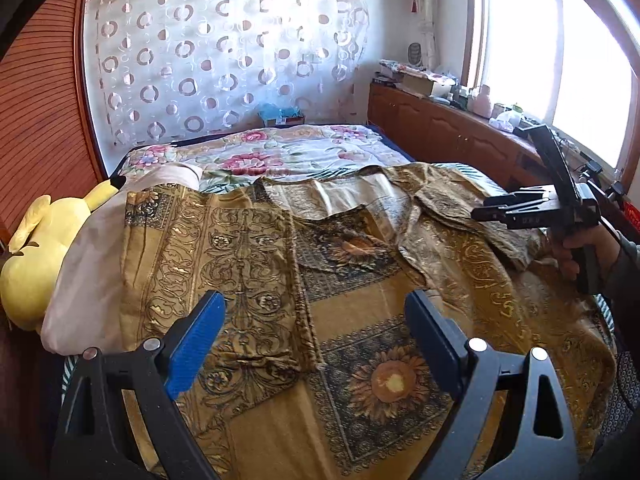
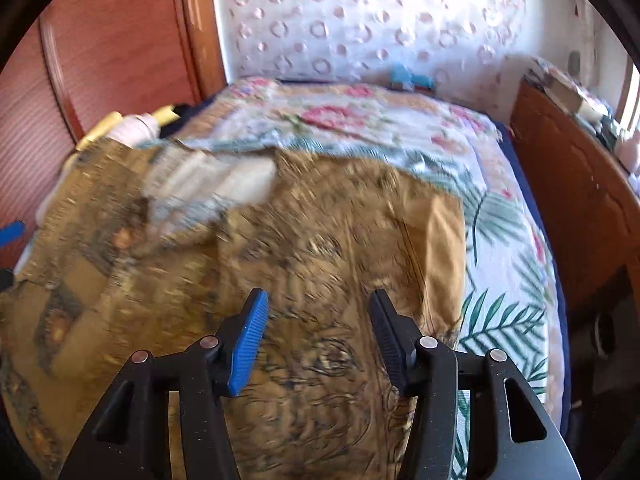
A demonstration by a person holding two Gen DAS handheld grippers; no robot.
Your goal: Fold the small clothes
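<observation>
Golden shirt point(image 1: 360, 264) apparently lies free beneath both grippers' parted, empty jaws.

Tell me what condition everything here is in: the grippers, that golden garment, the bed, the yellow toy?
Left gripper: open, holding nothing.
Right gripper: open, nothing between its fingers.
Golden patterned garment: spread on the bed, one side folded over.
Floral bedspread: laid flat.
Yellow plush toy: lying at the bed's edge.
</observation>
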